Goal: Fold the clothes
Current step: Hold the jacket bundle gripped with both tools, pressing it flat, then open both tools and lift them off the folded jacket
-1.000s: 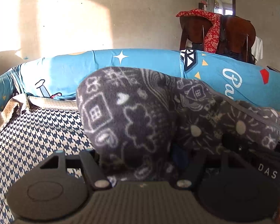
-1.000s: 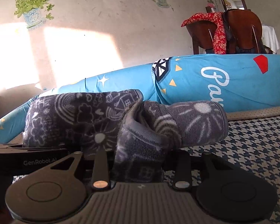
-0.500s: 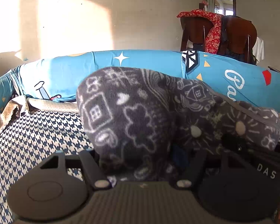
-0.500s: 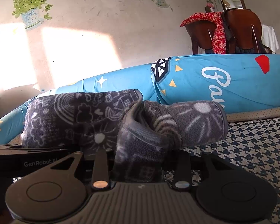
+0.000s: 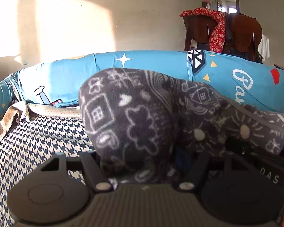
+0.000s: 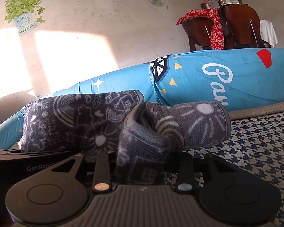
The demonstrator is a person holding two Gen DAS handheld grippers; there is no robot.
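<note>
Fleece, dark grey with pale doodles of houses and suns, fills the middle of both wrist views: the fleece garment [image 5: 134, 121] sits bunched on the houndstooth bed cover [image 5: 34, 143], which shows at lower left in your left wrist view and at lower right in your right one. Starting at the left, your left gripper [image 5: 143, 162] has its fingers [image 5: 90, 168] standing on either side of a thick fold of the cloth, which fills the gap between them; they look clamped on it, though the tips are buried under the fabric. To its right, your right gripper [image 6: 142, 164] has its fingers [image 6: 102, 170] closer together, clamped on a hanging flap of the same garment just below a grey hemmed edge [image 6: 142, 134]. In that view the black body of the other gripper lies at lower left, under the cloth. Behind the garment a blue printed bolster [image 6: 227, 79] runs across the frame, and at upper right a wooden chair [image 6: 236, 26] carries a red floral cloth [image 6: 214, 28].
</note>
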